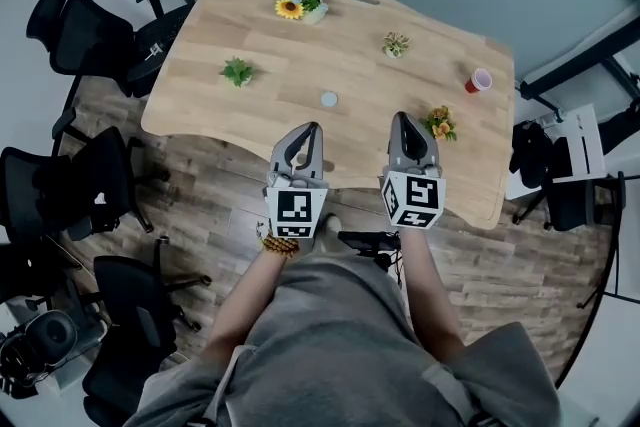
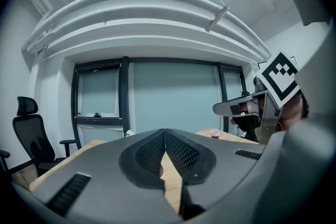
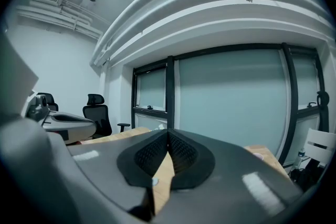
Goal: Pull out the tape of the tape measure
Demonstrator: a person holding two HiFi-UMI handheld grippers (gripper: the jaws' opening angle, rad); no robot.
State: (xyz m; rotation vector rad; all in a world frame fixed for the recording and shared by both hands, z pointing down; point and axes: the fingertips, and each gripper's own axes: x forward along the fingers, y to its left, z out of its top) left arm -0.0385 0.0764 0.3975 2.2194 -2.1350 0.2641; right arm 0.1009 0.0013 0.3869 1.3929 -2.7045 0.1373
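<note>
My left tool (image 2: 165,132) is shut, jaws together on nothing; my right tool (image 3: 168,134) is the same. Both hover over the near edge of the surface (image 1: 200,105). The tape measure (image 1: 329,99) lies mid-surface, just ahead, between them. A red cup (image 1: 479,80) sits far right, contents unclear. A pot (image 1: 314,14) holds a sunflower (image 1: 289,8).

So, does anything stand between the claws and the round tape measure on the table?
Nothing visible does. Only bare table lies between the tape measure and the shut left claw and right claw. The orange flowers stand beside the right claw, off that path.
</note>
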